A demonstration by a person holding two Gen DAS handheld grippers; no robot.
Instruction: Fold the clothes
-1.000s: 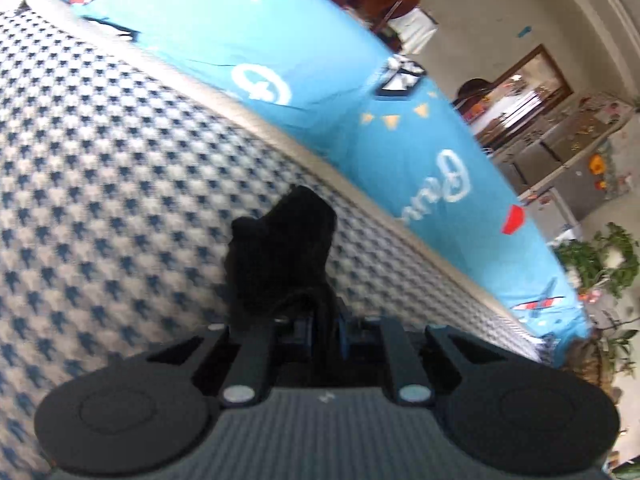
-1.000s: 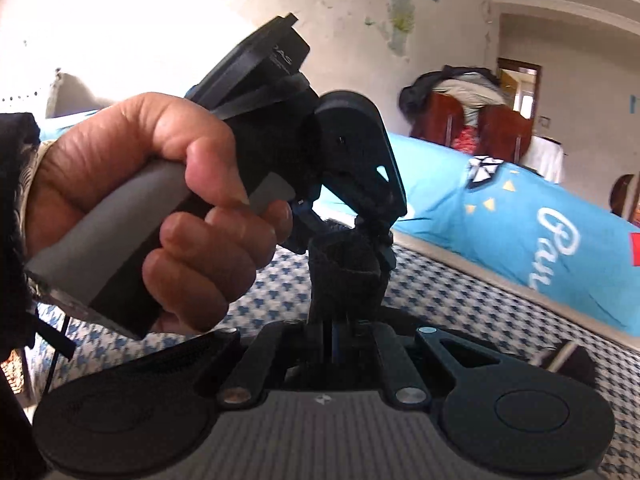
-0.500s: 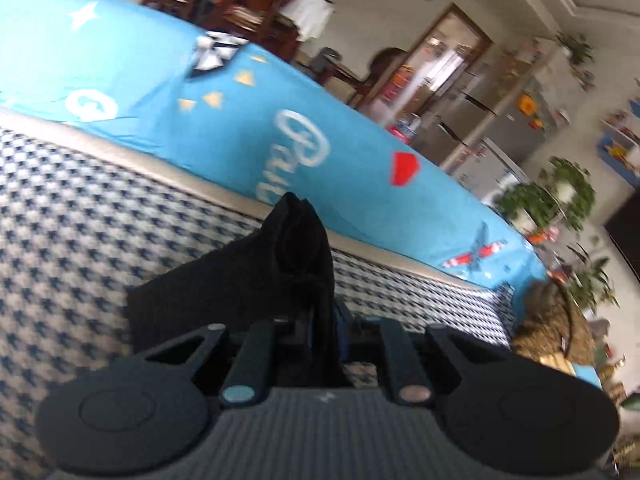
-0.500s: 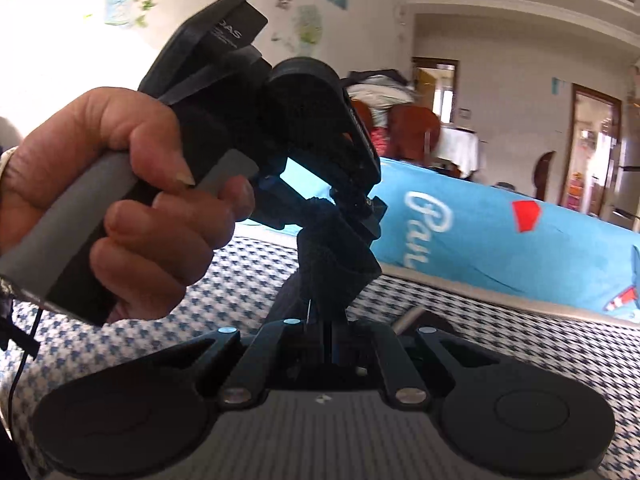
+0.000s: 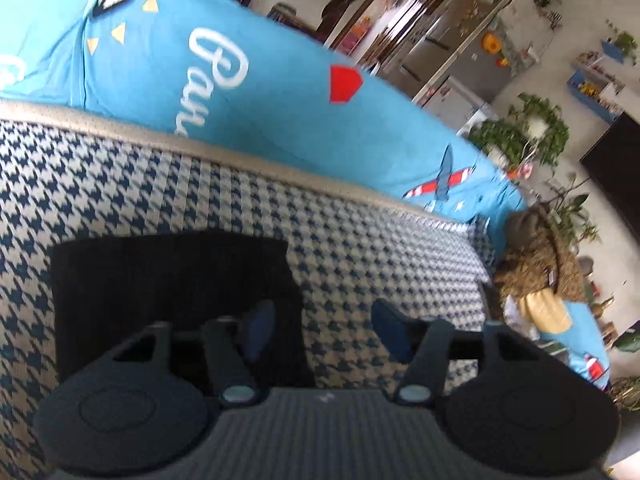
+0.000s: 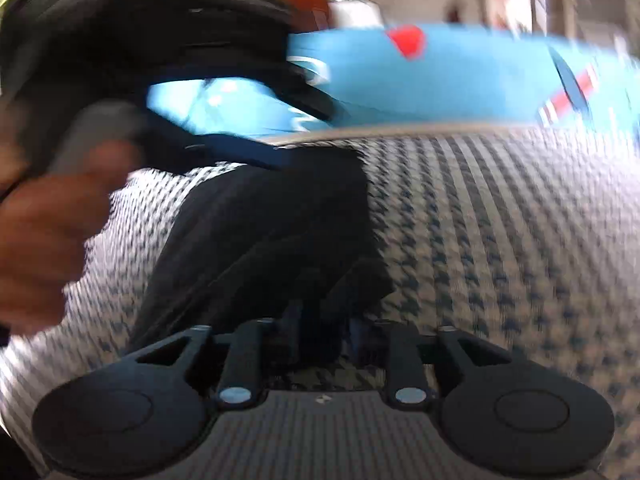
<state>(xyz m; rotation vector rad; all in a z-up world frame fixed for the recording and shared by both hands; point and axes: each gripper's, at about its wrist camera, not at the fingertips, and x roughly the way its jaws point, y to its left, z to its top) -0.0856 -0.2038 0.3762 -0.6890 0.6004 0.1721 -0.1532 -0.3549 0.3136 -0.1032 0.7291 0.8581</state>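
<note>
A black garment [image 5: 172, 280] lies flat on the houndstooth cover [image 5: 360, 248], a blue printed sheet [image 5: 248, 80] behind. The left gripper [image 5: 324, 330] has just been opening, jaws wide, left fingertip over the cloth edge. The right gripper [image 6: 324, 340], blurred, has been parting narrowly at the garment's near edge; grip unclear

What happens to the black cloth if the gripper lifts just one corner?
The black cloth would probably droop and unfold; it lies limp and flat on the checked cover. It looks thin, so likely light. It shouldn't roll away.
</note>
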